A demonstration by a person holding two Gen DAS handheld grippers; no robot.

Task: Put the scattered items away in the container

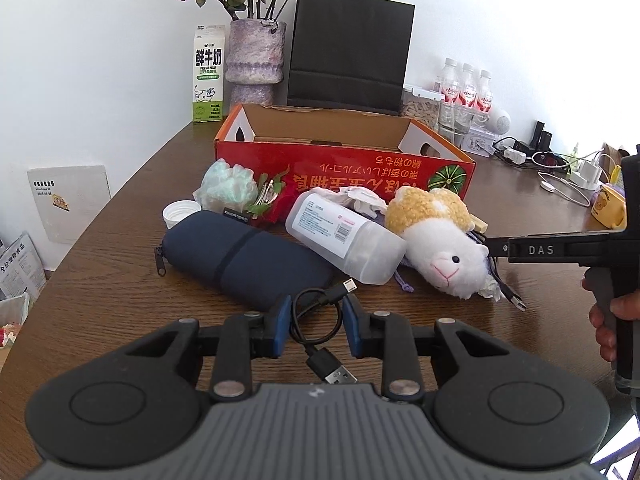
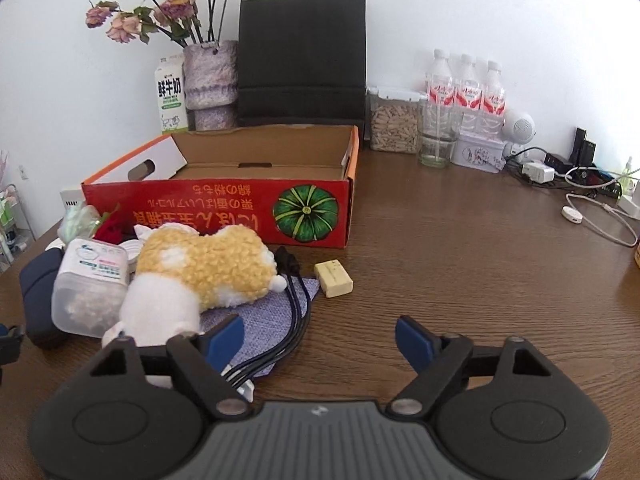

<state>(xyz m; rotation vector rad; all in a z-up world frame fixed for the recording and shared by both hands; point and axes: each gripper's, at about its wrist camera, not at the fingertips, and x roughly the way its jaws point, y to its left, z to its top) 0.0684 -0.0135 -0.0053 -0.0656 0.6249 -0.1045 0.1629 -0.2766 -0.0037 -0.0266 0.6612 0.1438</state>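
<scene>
Clamping the coiled black USB cable, left gripper tilts downward, lower centre | right gripper angled down, jaws apart, nothing between, beside plush toy

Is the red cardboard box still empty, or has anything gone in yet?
Seemingly empty: the red cardboard box shows only bare brown floor in the right wrist view. The plush toy still lies on the table outside it.

The red cardboard box, printed with a green pumpkin, stood open and empty on the wooden table. Before it lay a heap: a navy zip pouch, a translucent white bottle on its side, a yellow-and-white plush animal, a pale green puff. A coiled black USB cable lay nearest, and a cream block sat apart.
</scene>
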